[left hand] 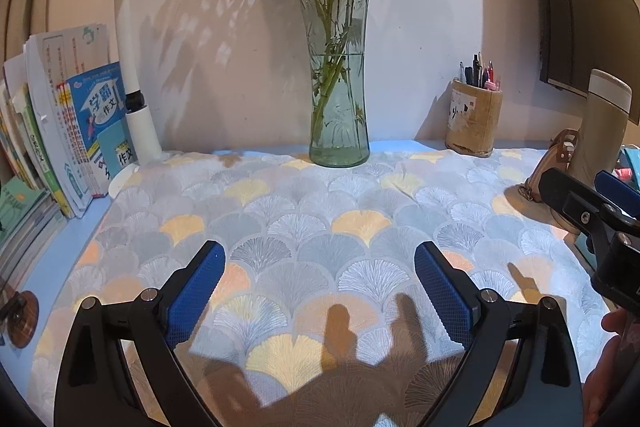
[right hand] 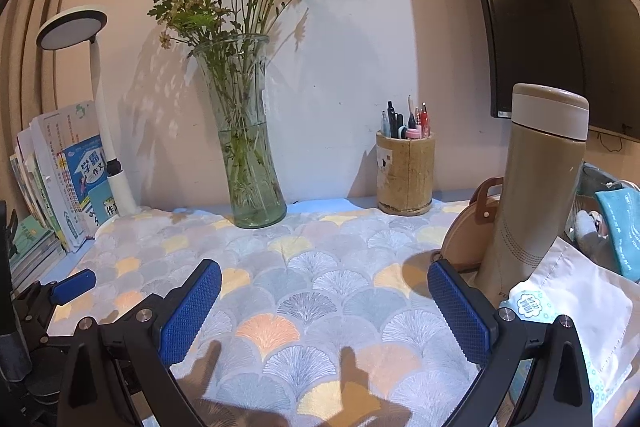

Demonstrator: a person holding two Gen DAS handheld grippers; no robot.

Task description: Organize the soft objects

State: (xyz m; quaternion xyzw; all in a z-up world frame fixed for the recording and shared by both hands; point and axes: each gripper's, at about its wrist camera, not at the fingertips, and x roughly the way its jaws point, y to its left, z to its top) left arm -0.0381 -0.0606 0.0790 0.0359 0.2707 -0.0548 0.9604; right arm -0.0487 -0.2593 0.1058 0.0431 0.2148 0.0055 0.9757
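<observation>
A fan-patterned cloth (left hand: 304,227) lies spread flat over the blue desk; it also shows in the right wrist view (right hand: 320,287). My left gripper (left hand: 320,287) is open and empty, low over the cloth's near part. My right gripper (right hand: 324,307) is open and empty over the cloth's right part; it shows in the left wrist view (left hand: 600,203) at the right edge. A white tissue pack (right hand: 572,299) lies at the right, just past my right finger. A teal soft pouch (right hand: 620,227) and a small plush item (right hand: 588,223) lie further right.
A glass vase with flowers (left hand: 340,99) stands at the back centre. A bamboo pen holder (right hand: 405,179) is to its right. A beige thermos (right hand: 536,195) and a round tan bag (right hand: 468,239) stand at the right. Books (left hand: 72,131) and a lamp (left hand: 132,75) stand at the left. A monitor (right hand: 560,27) hangs upper right.
</observation>
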